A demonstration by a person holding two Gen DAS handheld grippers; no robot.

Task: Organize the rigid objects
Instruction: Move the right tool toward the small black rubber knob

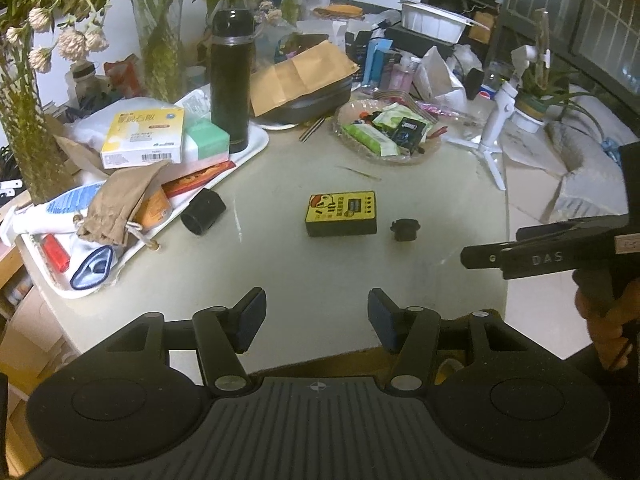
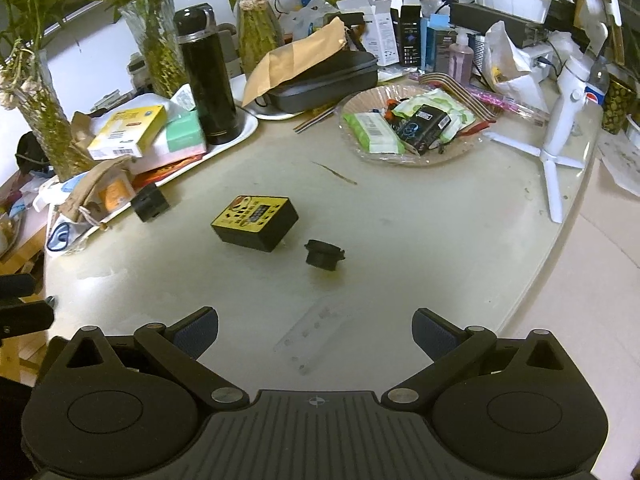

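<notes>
A black box with a yellow printed top (image 1: pixel 341 213) (image 2: pixel 256 223) lies in the middle of the pale round table. Just right of it stands a small black round cap (image 1: pixel 405 229) (image 2: pixel 324 255). A black cylinder (image 1: pixel 203 211) (image 2: pixel 150 201) rests by the white tray's edge. My left gripper (image 1: pixel 317 318) hovers open near the table's front, with nothing between its fingers. My right gripper (image 2: pixel 315 338) is open over a clear plastic strip with holes (image 2: pixel 310 338) that lies flat on the table. In the left wrist view the right gripper (image 1: pixel 468 258) enters from the right, held by a hand.
A white tray (image 1: pixel 256 142) at the left carries boxes, a cloth pouch and a tall black flask (image 1: pixel 231 80) (image 2: pixel 208 76). A glass dish (image 2: pixel 448 156) of packets sits behind, beside a white tripod stand (image 2: pixel 560 128). Vases with plants line the back left.
</notes>
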